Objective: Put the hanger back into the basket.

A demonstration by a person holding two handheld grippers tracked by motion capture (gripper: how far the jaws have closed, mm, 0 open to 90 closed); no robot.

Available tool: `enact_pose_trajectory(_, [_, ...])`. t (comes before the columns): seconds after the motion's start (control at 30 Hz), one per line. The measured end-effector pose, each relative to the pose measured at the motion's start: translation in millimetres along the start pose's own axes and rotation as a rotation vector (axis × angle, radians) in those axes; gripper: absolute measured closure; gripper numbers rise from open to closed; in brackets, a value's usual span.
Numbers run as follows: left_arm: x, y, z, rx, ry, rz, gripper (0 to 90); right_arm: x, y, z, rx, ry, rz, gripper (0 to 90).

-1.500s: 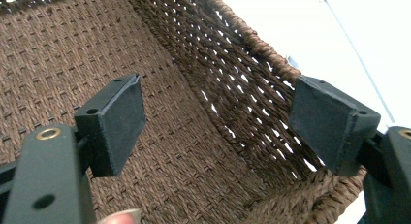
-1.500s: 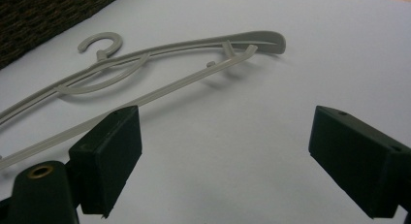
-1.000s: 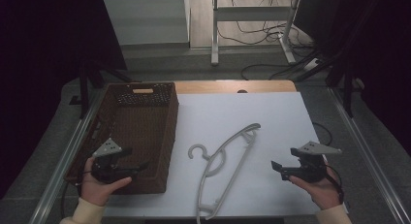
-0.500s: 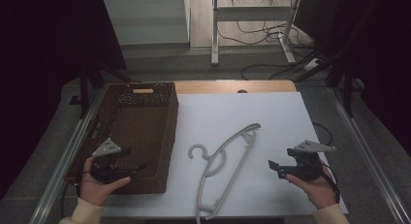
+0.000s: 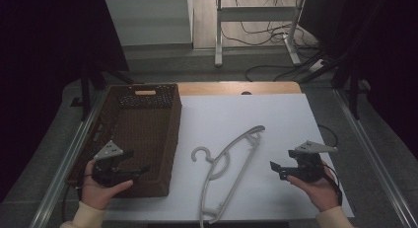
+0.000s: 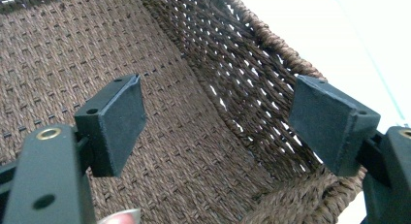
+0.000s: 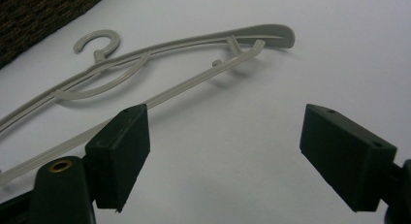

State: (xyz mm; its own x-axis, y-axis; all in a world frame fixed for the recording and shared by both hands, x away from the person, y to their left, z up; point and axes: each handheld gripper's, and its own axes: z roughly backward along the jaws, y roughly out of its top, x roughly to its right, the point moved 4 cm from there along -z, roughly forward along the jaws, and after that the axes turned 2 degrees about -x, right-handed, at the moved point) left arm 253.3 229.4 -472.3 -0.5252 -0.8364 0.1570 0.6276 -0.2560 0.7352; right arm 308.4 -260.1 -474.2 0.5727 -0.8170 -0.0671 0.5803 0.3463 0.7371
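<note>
A grey plastic hanger (image 5: pixel 256 131) lies flat on the white table top, its hook toward the brown woven basket (image 5: pixel 145 129) at the left. My left gripper (image 5: pixel 139 160) hovers over the basket's near right corner, open. In the left gripper view the left gripper (image 6: pixel 218 122) has only the basket's weave (image 6: pixel 232 64) between its pads. My right gripper (image 5: pixel 276 171) is open above the table, right of the hanger and apart from it. In the right gripper view the right gripper (image 7: pixel 223 151) has the hanger (image 7: pixel 261 32) lying beyond its jaws and a corner of the basket (image 7: pixel 39 15) at top left.
The white table top (image 5: pixel 276 114) has free room behind and right of the hanger. A wooden strip (image 5: pixel 236 88) runs along its far edge. Metal rails (image 5: pixel 369 149) flank the table. Cables (image 5: pixel 266 70) and a stand are on the floor behind.
My right gripper has moved a little to the left, toward the hanger. The left gripper and the hanger have stayed in place.
</note>
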Motion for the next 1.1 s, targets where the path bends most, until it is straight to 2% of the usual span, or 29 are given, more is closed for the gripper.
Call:
enact_pose_trajectory(0.2, [0.5, 0.5, 0.7, 0.001, -0.001, -0.002, 20.9, -1.0, 2.7, -1.8, -0.004, 0.001, 0.0, 21.0])
enact_pose_trajectory(0.4, [-0.1, 0.8, 1.5, 0.003, -0.001, -0.002, 20.9, -6.5, 8.7, -7.7, -0.033, 0.002, 0.017, 28.2])
enact_pose_trajectory(0.63, [0.9, 1.4, 2.2, 0.006, 0.0, -0.003, 21.0, -21.0, 19.7, -19.1, -0.078, 0.04, 0.049, 36.8])
enact_pose_trajectory(0.93, [1.8, 1.5, 1.7, 0.004, -0.002, -0.002, 21.0, -28.5, 25.4, -27.0, -0.116, 0.083, 0.067, 49.3])
enact_pose_trajectory(1.1, [1.9, 1.6, 2.0, 0.005, -0.003, -0.003, 21.0, -37.0, 28.5, -33.0, -0.138, 0.131, 0.084, 55.8])
